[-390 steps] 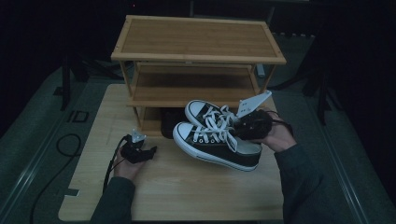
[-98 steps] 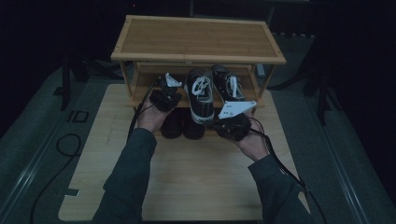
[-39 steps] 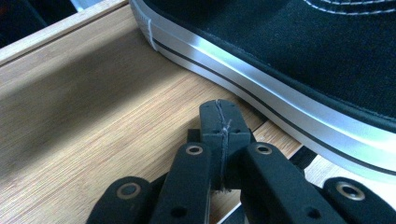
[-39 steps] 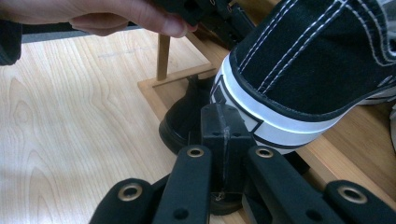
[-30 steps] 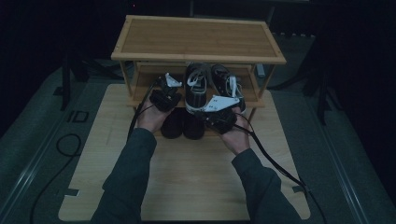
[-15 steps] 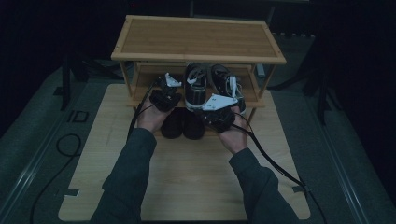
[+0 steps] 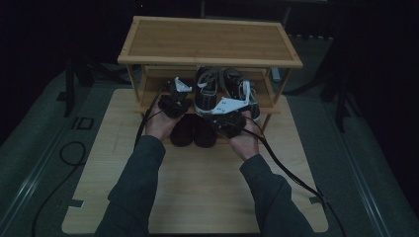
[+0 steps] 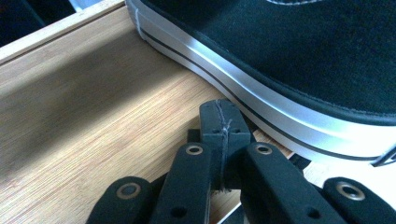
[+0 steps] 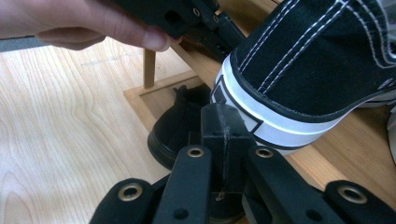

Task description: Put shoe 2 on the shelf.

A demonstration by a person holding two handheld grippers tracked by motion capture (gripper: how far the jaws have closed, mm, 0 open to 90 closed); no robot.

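Observation:
A pair of black sneakers with white soles (image 7: 205, 94) stands on the middle shelf of a wooden shoe rack (image 7: 207, 61), heels toward me. My left gripper (image 7: 177, 96) is shut and empty at the left side of the pair. In the left gripper view its closed tips (image 8: 223, 116) lie on the shelf board (image 8: 93, 116), right at the white sole of a sneaker (image 8: 261, 93). My right gripper (image 7: 223, 111) is shut and empty at the heel of the left sneaker (image 9: 299, 70). Its closed tips (image 9: 223, 121) sit just below and against that heel's white rubber.
Dark shoes (image 7: 192, 133) stand on the rack's bottom level, under the sneakers, also seen as a dark shoe (image 9: 180, 128) in the right gripper view. The rack stands at the far end of a light wooden board (image 7: 197, 187). Cables (image 7: 286, 173) trail back from both grippers.
The sneakers have gone from the board in front of the rack onto the middle shelf. Over the last second both hands and the shoes hold still.

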